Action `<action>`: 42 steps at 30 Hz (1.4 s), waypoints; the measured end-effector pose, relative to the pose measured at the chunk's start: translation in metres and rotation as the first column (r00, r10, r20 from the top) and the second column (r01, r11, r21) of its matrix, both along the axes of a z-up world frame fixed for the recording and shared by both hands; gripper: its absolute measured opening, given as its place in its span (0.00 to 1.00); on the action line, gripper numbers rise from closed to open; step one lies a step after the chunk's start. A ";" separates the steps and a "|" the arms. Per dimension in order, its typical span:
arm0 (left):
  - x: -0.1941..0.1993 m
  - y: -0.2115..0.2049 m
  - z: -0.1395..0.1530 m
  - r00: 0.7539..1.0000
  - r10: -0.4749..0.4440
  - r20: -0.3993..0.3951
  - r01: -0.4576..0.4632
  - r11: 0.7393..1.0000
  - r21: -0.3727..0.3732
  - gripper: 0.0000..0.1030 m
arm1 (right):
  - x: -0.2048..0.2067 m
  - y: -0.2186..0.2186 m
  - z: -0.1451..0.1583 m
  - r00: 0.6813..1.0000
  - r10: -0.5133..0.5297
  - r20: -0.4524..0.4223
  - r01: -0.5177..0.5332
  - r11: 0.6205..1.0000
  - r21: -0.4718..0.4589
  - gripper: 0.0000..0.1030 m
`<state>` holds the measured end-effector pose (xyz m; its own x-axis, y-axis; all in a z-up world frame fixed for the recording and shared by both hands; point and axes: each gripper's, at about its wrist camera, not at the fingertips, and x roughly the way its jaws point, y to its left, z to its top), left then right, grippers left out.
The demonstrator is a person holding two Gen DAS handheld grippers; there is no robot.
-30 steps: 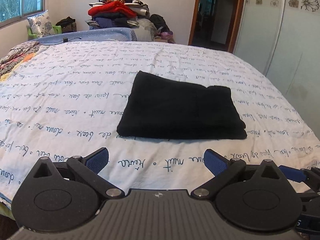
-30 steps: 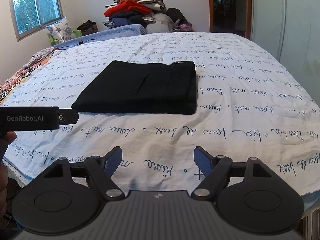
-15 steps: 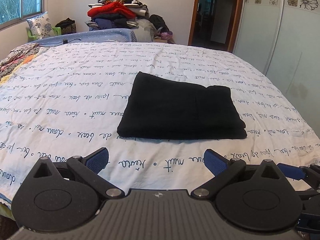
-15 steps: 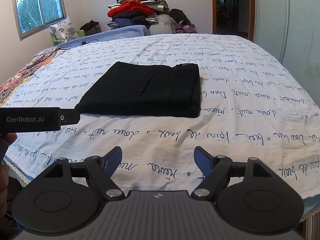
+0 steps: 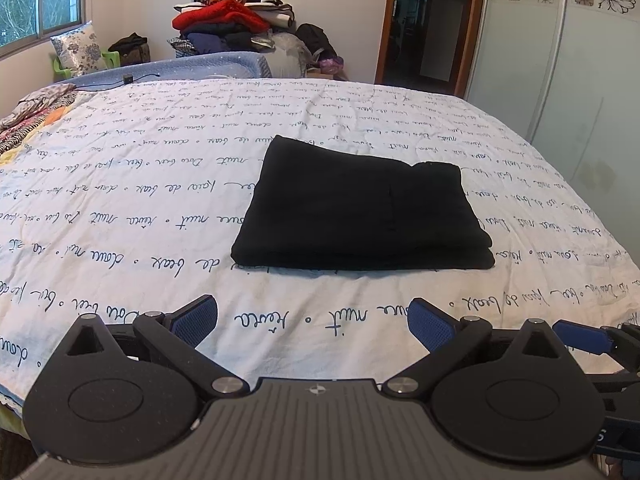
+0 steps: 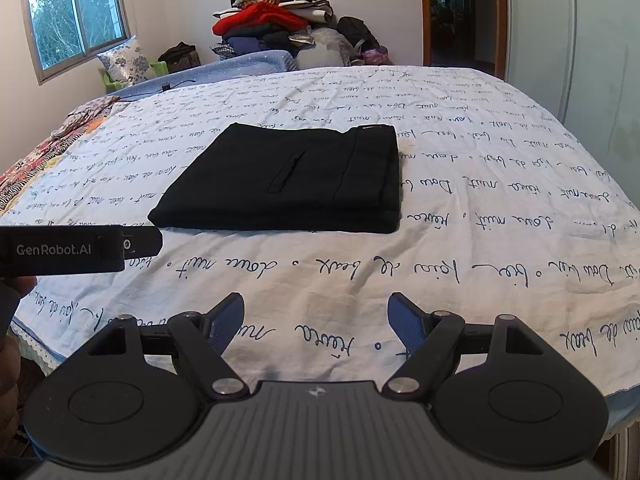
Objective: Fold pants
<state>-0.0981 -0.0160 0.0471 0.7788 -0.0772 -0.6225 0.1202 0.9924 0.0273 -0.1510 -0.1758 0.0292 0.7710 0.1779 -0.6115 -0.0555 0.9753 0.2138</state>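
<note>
Black pants (image 5: pixel 360 212) (image 6: pixel 292 176) lie folded into a flat rectangle in the middle of the bed. My left gripper (image 5: pixel 312 316) hovers over the bed's near edge, short of the pants, open with only sheet between its blue pads. My right gripper (image 6: pixel 316 312) hangs just as far back, open and empty. One blue finger of the right gripper (image 5: pixel 580 336) shows at the right of the left wrist view. The left gripper's black body (image 6: pixel 72 250) crosses the left edge of the right wrist view, held by a hand (image 6: pixel 12 312).
The bed (image 5: pixel 120 200) wears a white sheet printed with handwriting. A pile of clothes (image 5: pixel 236 28) rises behind its far end, beside a floral pillow (image 5: pixel 78 54). Patterned fabric (image 6: pixel 36 164) lies on the far left. A doorway (image 5: pixel 424 24) and a pale wardrobe (image 5: pixel 560 80) stand to the right.
</note>
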 end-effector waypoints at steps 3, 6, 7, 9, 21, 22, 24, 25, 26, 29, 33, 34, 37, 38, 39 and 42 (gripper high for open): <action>0.000 0.000 -0.001 1.000 -0.002 -0.004 0.002 1.000 -0.001 0.99 | 0.000 -0.001 -0.001 1.000 -0.003 -0.003 0.003 1.000 0.004 0.77; 0.000 0.000 -0.002 1.000 -0.001 -0.009 0.001 1.000 -0.001 0.99 | 0.000 -0.001 -0.002 1.000 -0.004 -0.005 0.004 1.000 0.008 0.77; 0.001 -0.001 -0.002 1.000 0.000 -0.011 0.000 1.000 0.000 0.99 | 0.000 -0.001 -0.002 1.000 -0.004 -0.005 0.004 1.000 0.009 0.77; 0.001 0.000 -0.003 1.000 0.001 -0.013 -0.001 1.000 -0.002 0.99 | 0.000 -0.001 -0.003 1.000 -0.002 -0.007 0.002 1.000 0.010 0.77; 0.001 0.001 -0.002 1.000 -0.001 -0.012 0.001 1.000 -0.004 0.99 | 0.001 0.000 -0.004 1.000 0.003 -0.014 -0.003 1.000 0.011 0.77; 0.001 0.001 -0.002 1.000 0.000 -0.012 0.000 1.000 -0.003 0.99 | 0.001 0.001 -0.004 1.000 0.004 -0.013 -0.004 1.000 0.011 0.77; 0.001 0.001 -0.003 1.000 0.000 -0.013 0.000 1.000 -0.003 0.99 | 0.001 0.001 -0.005 1.000 0.006 -0.014 -0.006 1.000 0.011 0.77; 0.001 0.001 -0.003 1.000 0.000 -0.012 0.000 1.000 -0.002 0.99 | 0.001 0.001 -0.005 1.000 0.006 -0.014 -0.006 1.000 0.012 0.77; 0.001 0.001 -0.003 1.000 0.000 -0.012 0.000 1.000 -0.001 0.99 | 0.001 0.001 -0.005 1.000 0.006 -0.013 -0.006 1.000 0.011 0.77; 0.000 0.001 -0.002 1.000 0.000 -0.012 0.000 1.000 -0.002 0.99 | 0.001 0.001 -0.005 1.000 0.006 -0.013 -0.005 1.000 0.012 0.77; 0.000 0.001 -0.002 1.000 0.002 -0.013 -0.002 1.000 -0.002 0.99 | 0.000 0.001 -0.005 1.000 0.006 -0.014 -0.006 1.000 0.015 0.77; 0.000 0.001 -0.002 1.000 0.002 -0.013 -0.002 1.000 -0.002 0.99 | 0.000 0.002 -0.005 1.000 0.006 -0.013 -0.006 1.000 0.014 0.77; 0.000 0.001 -0.002 1.000 0.002 -0.013 -0.002 1.000 -0.003 0.99 | 0.000 0.002 -0.005 1.000 0.009 -0.013 -0.008 1.000 0.013 0.77; 0.000 0.001 -0.002 1.000 0.001 -0.013 -0.001 1.000 -0.003 0.99 | 0.000 0.002 -0.005 1.000 0.008 -0.012 -0.008 1.000 0.013 0.77; 0.000 0.001 -0.002 1.000 0.001 -0.013 -0.001 1.000 -0.002 0.99 | 0.000 0.002 -0.005 1.000 0.008 -0.011 -0.008 1.000 0.013 0.77; 0.000 0.001 -0.002 1.000 0.000 -0.015 0.000 1.000 -0.003 0.99 | 0.000 0.001 -0.004 1.000 0.005 -0.009 -0.005 1.000 0.014 0.77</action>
